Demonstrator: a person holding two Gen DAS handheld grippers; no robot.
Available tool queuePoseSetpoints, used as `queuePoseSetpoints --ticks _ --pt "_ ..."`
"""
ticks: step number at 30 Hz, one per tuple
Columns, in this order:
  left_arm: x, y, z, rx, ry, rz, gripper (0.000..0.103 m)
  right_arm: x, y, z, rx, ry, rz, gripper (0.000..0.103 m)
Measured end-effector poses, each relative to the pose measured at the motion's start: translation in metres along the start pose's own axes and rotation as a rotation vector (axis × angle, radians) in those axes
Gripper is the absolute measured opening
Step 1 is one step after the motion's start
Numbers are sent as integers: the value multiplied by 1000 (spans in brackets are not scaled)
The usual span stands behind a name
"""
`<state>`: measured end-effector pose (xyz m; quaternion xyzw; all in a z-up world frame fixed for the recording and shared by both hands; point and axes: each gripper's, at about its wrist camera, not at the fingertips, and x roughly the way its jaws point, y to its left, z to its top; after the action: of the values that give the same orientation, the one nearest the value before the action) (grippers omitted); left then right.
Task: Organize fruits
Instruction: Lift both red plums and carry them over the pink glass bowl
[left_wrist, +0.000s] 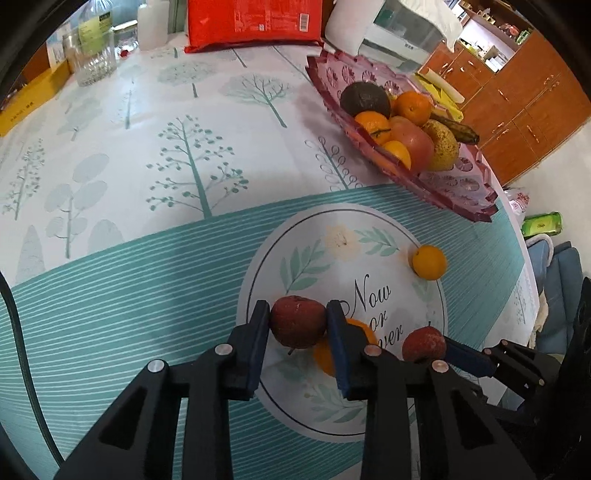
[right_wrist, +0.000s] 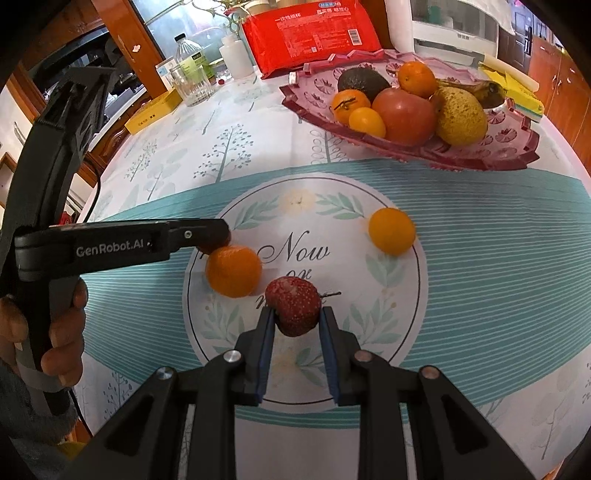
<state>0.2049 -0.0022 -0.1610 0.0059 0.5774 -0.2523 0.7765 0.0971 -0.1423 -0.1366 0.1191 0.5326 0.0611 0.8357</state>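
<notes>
While both claws sit low over the round printed patch of the tablecloth (right_wrist: 480, 236), each has closed its pads on a small red fruit. Ahead of them and off to the right stands the pink glass fruit tray (right_wrist: 509, 147), already piled with an avocado, a tomato, a speckled pear, a banana and three oranges. The left gripper (left_wrist: 298, 322) pinches a dark red fruit (left_wrist: 297, 320) squarely at its widest part, with a loose orange (left_wrist: 360, 332) just behind its right finger. The right gripper (right_wrist: 296, 320) clamps the speckled red fruit (right_wrist: 293, 309) only near its fingertips, so I would lift it straight and slowly to keep it from rolling out. I count two red fruits held and two oranges on the cloth, the second orange (right_wrist: 392, 230) forward and right of the right claw.
</notes>
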Motion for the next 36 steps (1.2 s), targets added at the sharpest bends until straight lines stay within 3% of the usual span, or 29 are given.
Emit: queuePoseSetpoints --ticks 13,25,30,36 --pt "-80 -32 18 49 -143 22 29 -64 -17 29 -4 -157 -5 25" --pt "-140 -96 79 131 -310 38 30 -158 -56 106 -61 -389 -105 25" --pt "-131 -116 109 130 -327 44 30 -164 -77 135 -76 -417 -162 25" --pt "-78 -129 134 106 -261 70 30 -122 -100 148 -73 -327 -148 25"
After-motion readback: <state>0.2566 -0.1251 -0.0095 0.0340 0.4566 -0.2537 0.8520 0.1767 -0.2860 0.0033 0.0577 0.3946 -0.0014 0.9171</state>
